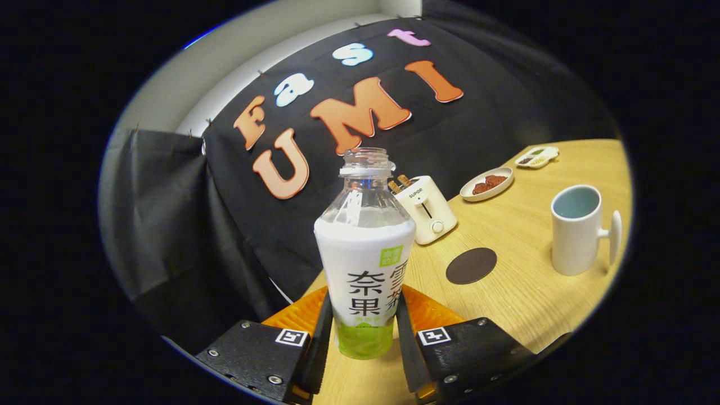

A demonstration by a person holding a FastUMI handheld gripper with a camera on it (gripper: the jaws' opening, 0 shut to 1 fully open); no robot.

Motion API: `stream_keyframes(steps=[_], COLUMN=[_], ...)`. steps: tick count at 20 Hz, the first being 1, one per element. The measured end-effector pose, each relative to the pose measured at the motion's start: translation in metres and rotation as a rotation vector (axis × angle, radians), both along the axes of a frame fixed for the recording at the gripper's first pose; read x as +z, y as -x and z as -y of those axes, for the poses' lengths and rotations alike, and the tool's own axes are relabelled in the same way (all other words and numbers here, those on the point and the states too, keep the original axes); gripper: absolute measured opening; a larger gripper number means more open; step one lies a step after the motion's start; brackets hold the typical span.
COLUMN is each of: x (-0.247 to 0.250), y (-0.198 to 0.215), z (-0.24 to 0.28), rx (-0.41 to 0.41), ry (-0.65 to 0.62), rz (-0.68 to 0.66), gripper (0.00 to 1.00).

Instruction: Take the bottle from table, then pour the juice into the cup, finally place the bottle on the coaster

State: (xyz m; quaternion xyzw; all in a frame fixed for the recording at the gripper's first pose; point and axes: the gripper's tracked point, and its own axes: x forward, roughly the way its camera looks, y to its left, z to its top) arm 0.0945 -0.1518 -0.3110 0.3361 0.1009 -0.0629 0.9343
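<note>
Hand-held gripper (pixel 364 332): clenched on the bottle (pixel 365 253), both fingers pressing its sides.
Bottle: uncapped, upright between the fingers.
Coaster (pixel 471 265): on tabletop (pixel 523 298), beyond the fingers.
Cup (pixel 576 229): near coaster.
Toaster (pixel 430 209): behind bottle.
Plate (pixel 487 184): past toaster.

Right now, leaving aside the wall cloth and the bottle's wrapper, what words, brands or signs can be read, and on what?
"SUPOR": on the front of the toaster, above its lever.
On the gripper, whose fingers press on both sides of the bottle: two square black-and-white markers, patterns and not words.
The cup and the coaster: no text on them.
</note>
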Motion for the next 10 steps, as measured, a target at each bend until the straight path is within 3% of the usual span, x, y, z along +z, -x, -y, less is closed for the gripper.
stream_keyframes(steps=[10], x=[-0.003], y=[0.000], z=[0.046], rx=[-0.121], ry=[-0.351], rz=[0.040], gripper=[0.57])
